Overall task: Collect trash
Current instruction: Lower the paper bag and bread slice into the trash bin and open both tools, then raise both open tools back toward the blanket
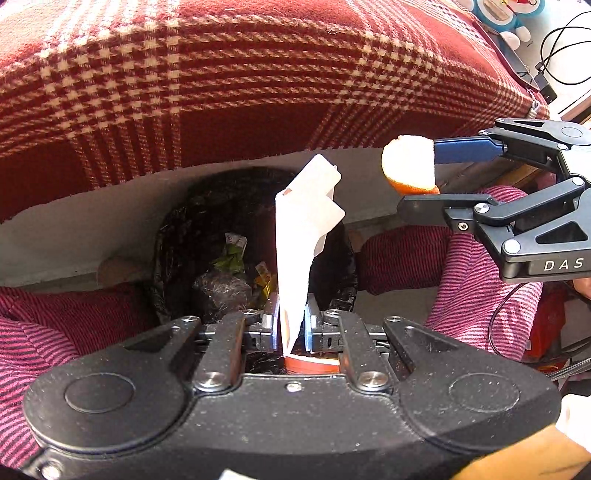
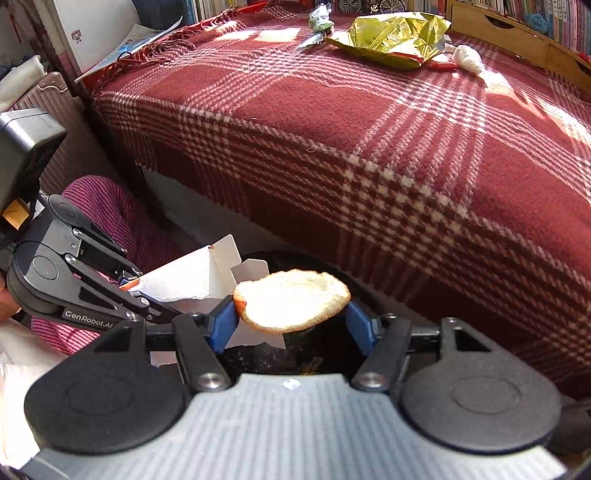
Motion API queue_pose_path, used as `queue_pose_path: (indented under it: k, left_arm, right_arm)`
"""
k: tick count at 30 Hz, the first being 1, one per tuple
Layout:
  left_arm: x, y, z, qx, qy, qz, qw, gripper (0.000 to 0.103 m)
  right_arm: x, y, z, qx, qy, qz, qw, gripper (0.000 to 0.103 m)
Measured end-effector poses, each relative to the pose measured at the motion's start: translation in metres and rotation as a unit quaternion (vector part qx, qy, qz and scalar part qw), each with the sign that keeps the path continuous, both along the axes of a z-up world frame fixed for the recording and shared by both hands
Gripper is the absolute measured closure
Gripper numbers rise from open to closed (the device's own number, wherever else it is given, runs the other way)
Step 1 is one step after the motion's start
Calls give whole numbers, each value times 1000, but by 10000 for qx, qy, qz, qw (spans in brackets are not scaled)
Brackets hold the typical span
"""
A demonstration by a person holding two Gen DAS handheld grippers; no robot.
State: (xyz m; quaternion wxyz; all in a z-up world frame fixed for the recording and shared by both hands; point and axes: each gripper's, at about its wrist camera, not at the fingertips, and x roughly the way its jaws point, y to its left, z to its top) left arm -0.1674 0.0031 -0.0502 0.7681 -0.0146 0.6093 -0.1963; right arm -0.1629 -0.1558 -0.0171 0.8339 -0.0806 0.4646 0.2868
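Note:
My left gripper [image 1: 291, 321] is shut on a flattened white carton [image 1: 306, 221] with an orange edge, held upright over a bin lined with a black bag [image 1: 177, 236]. Wrappers and other rubbish lie inside the bin. From the right comes my right gripper [image 1: 415, 173], shut on a piece of orange peel [image 1: 408, 168], pale side showing. In the right wrist view the orange peel [image 2: 291, 300] spans the blue pads of the right gripper [image 2: 291, 317], above the dark bin opening [image 2: 332, 347]. The carton [image 2: 192, 275] and left gripper [image 2: 144, 293] show at left.
A red plaid blanket [image 2: 369, 147] covers the bed beside the bin. On it lie a yellow-green snack bag [image 2: 395, 35], a small green wrapper [image 2: 319, 18] and a crumpled white tissue [image 2: 468, 58]. A person's pink striped trouser legs [image 1: 461, 266] flank the bin.

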Motion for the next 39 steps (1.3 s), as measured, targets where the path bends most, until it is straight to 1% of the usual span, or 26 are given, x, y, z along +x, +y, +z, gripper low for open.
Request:
queue_pose_path:
  k: [4,8,15,17,25,34,39]
  left_arm:
    - [2,0,0,65,-7,-28,10000,90]
    - [3,2,-2,26,7,-7,10000,89]
    - [1,1,4,39,-146,-40,9999,89]
    - [-1,1,5,43,-181,-64,9998,87]
    - [-2,2,5,74,-181,-59,9998,80]
    - [-3,2,6,100,-183,-30,9998,73]
    - [-4,3,15,65,-324,-49,9994,72]
  right_arm:
    - [1,1,1,-9,-14,39,10000,28]
    - [2,1,0,-8,-23,43,10000,27]
    - [4,2,3,-2,-63,53,10000,26]
    - [4,2,3,-2,-61,47,10000,26]
    - [4,2,3,36,-57,28,10000,18]
    - [4,0,3,44,-59,-7,10000,17]
    - [3,-2,7,66,-119,8,9999,17]
